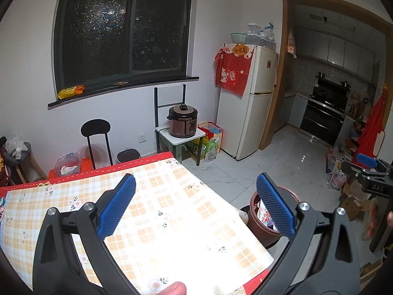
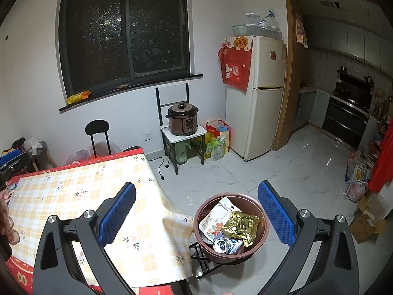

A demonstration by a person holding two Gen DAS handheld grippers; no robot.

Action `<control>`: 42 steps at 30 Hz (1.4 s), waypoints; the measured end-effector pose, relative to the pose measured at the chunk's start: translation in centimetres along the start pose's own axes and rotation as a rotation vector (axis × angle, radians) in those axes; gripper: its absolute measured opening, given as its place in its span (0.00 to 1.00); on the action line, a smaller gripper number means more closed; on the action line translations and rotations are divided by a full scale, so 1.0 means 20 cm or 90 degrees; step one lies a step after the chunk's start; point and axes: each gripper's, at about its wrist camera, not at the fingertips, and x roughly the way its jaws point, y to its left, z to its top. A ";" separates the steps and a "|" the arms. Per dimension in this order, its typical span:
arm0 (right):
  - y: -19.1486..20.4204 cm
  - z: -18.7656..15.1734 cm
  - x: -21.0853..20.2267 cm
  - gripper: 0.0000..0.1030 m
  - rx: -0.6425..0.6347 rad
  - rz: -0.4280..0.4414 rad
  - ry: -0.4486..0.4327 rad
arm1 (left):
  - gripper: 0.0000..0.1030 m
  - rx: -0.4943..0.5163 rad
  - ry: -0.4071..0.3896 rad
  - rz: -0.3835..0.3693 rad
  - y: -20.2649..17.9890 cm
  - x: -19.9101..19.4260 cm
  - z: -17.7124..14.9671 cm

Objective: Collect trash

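Note:
A brown round trash bin (image 2: 231,228) stands on a black stool beside the table's right edge. It holds a white floral pouch (image 2: 215,221), a gold foil wrapper (image 2: 242,226) and a drink can (image 2: 221,245). My right gripper (image 2: 196,216) hangs open above the bin and the table corner, with nothing between its blue pads. My left gripper (image 1: 196,206) is open over the checked tablecloth (image 1: 159,209), also holding nothing. In the left wrist view the bin (image 1: 260,223) shows partly behind the right finger, and the right gripper's body (image 1: 368,169) shows at the far right edge.
A red-edged table (image 2: 73,189) with a checked floral cloth fills the lower left. Behind it are black chairs (image 2: 98,135), a pressure cooker (image 2: 183,119) on a small stand, bags, a fridge (image 2: 260,95) and a kitchen doorway. White tiled floor lies to the right, with cardboard boxes (image 2: 366,223).

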 end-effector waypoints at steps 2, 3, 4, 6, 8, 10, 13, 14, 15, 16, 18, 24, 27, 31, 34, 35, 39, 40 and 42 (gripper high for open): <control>0.02 0.00 0.00 0.95 0.000 -0.002 0.000 | 0.94 0.003 -0.001 0.000 0.01 0.00 0.00; 0.03 0.00 0.00 0.95 0.000 -0.003 0.000 | 0.94 0.003 -0.002 -0.001 0.03 -0.01 0.01; 0.05 0.01 0.01 0.95 -0.001 -0.005 0.000 | 0.94 0.003 -0.004 -0.003 0.03 -0.01 0.01; 0.06 0.01 0.01 0.95 -0.001 -0.007 0.001 | 0.94 0.003 -0.006 -0.005 0.04 0.00 0.03; 0.07 0.01 0.02 0.95 0.000 -0.009 0.001 | 0.94 0.004 -0.008 -0.005 0.04 0.00 0.03; 0.08 0.01 0.02 0.95 0.000 -0.010 0.002 | 0.94 0.007 -0.009 -0.005 0.05 0.00 0.03; 0.09 0.02 0.03 0.95 0.000 -0.011 0.004 | 0.94 0.011 -0.012 -0.003 0.03 0.00 0.03; 0.09 0.02 0.03 0.95 0.000 -0.012 0.005 | 0.94 0.011 -0.013 -0.003 0.03 -0.01 0.03; 0.08 0.01 0.02 0.95 0.001 -0.013 0.005 | 0.94 0.011 -0.014 -0.004 0.03 -0.01 0.03; 0.09 0.01 0.02 0.95 0.000 -0.015 0.005 | 0.94 0.010 -0.015 -0.004 0.03 0.00 0.03; 0.08 0.01 0.01 0.95 0.000 -0.016 0.006 | 0.94 0.011 -0.016 -0.007 0.02 0.00 0.04; 0.07 0.01 0.01 0.95 0.002 -0.019 0.006 | 0.94 0.015 -0.020 -0.006 0.01 0.00 0.04; 0.07 0.00 0.00 0.95 0.002 -0.019 0.006 | 0.94 0.015 -0.023 -0.006 0.00 -0.01 0.04; 0.06 0.00 -0.01 0.95 0.004 -0.018 0.006 | 0.94 0.017 -0.025 -0.005 -0.01 -0.01 0.04; 0.05 0.00 -0.01 0.95 0.005 -0.019 0.006 | 0.94 0.019 -0.025 -0.003 -0.02 -0.01 0.04; 0.05 0.00 -0.01 0.95 0.005 -0.019 0.007 | 0.94 0.020 -0.025 -0.003 -0.03 0.00 0.04; 0.03 -0.02 -0.02 0.95 0.007 -0.022 0.007 | 0.94 0.022 -0.026 -0.004 -0.04 0.00 0.05; 0.02 -0.02 -0.03 0.95 0.008 -0.023 0.007 | 0.94 0.023 -0.026 -0.004 -0.04 -0.01 0.05; 0.01 -0.02 -0.03 0.95 0.009 -0.024 0.008 | 0.94 0.025 -0.027 -0.003 -0.06 -0.01 0.05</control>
